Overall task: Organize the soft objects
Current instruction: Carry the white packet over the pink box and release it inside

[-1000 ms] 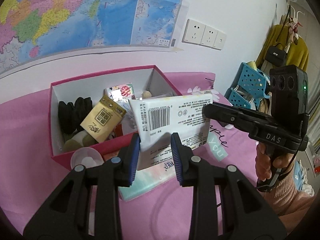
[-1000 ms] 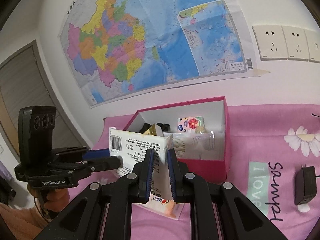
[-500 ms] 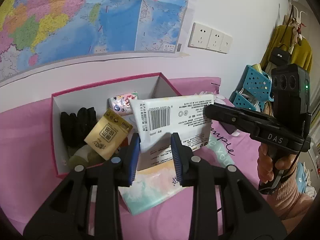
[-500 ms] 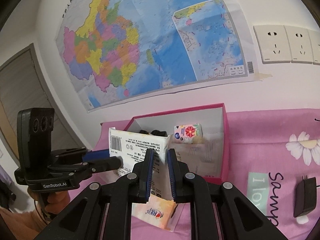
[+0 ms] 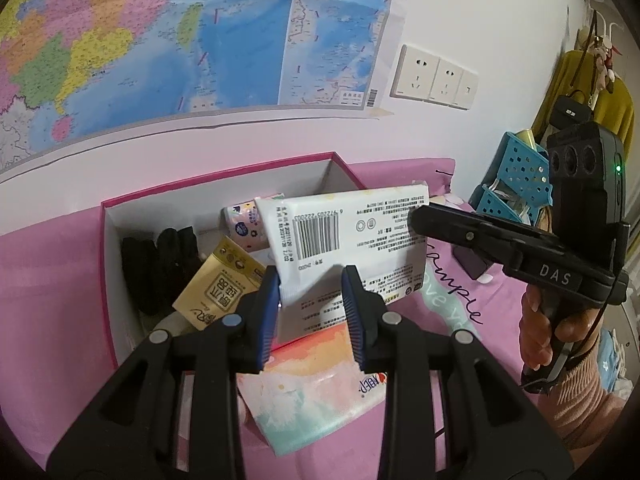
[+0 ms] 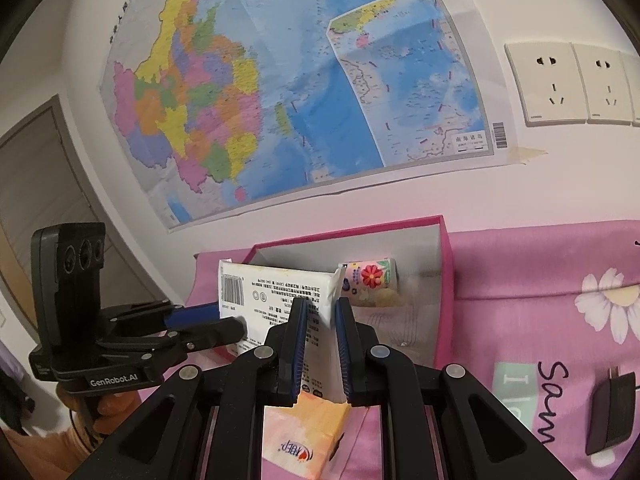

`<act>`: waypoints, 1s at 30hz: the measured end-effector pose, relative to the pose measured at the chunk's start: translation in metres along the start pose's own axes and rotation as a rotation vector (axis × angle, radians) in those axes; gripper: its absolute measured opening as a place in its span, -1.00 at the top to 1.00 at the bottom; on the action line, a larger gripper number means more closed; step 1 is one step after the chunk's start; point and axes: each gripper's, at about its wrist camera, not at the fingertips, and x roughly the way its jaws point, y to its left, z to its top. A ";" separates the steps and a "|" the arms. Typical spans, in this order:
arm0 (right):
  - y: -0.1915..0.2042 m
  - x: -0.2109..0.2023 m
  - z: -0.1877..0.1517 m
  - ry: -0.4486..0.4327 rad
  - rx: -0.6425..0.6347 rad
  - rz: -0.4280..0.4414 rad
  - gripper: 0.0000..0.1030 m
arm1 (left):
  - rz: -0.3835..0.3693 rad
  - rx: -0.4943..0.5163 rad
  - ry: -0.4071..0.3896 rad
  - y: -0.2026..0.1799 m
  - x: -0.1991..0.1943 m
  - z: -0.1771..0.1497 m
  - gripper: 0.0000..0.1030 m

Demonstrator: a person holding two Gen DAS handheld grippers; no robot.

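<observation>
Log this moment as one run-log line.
left gripper: shut on tissue pack | right gripper: shut on tissue pack | pack above pink box

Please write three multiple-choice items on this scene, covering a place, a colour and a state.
1. Where are the black gloves?
A. in the pink box
B. on the blue basket
C. on the wall

2. What colour are the pads of the left tool?
A. red
B. blue
C. green

3. How is the tissue pack held?
A. lying loose
B. by one tool
C. by both tools

Key: A, they lie against the box's left wall; B, blue strips line the fingers; C, the right tool clamps it too.
</observation>
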 end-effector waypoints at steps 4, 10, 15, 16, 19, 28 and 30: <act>-0.002 0.003 0.003 0.001 0.001 0.001 0.72 | 0.006 -0.005 0.000 0.001 0.003 0.004 0.35; -0.005 0.008 0.008 0.005 0.002 0.000 0.72 | 0.010 -0.008 0.004 0.003 0.009 0.009 0.35; -0.009 0.011 0.011 0.009 0.007 -0.001 0.72 | 0.013 -0.009 0.006 0.005 0.012 0.013 0.35; -0.010 0.012 0.011 0.010 0.008 -0.002 0.72 | 0.014 -0.010 0.006 0.006 0.013 0.014 0.35; -0.012 0.015 0.013 0.014 0.010 -0.002 0.72 | 0.014 -0.013 0.009 0.007 0.016 0.016 0.35; -0.017 0.023 0.016 0.027 0.018 -0.010 0.72 | 0.021 -0.026 0.021 0.011 0.026 0.018 0.35; -0.017 0.025 0.016 0.030 0.018 -0.013 0.72 | 0.021 -0.031 0.024 0.013 0.028 0.018 0.35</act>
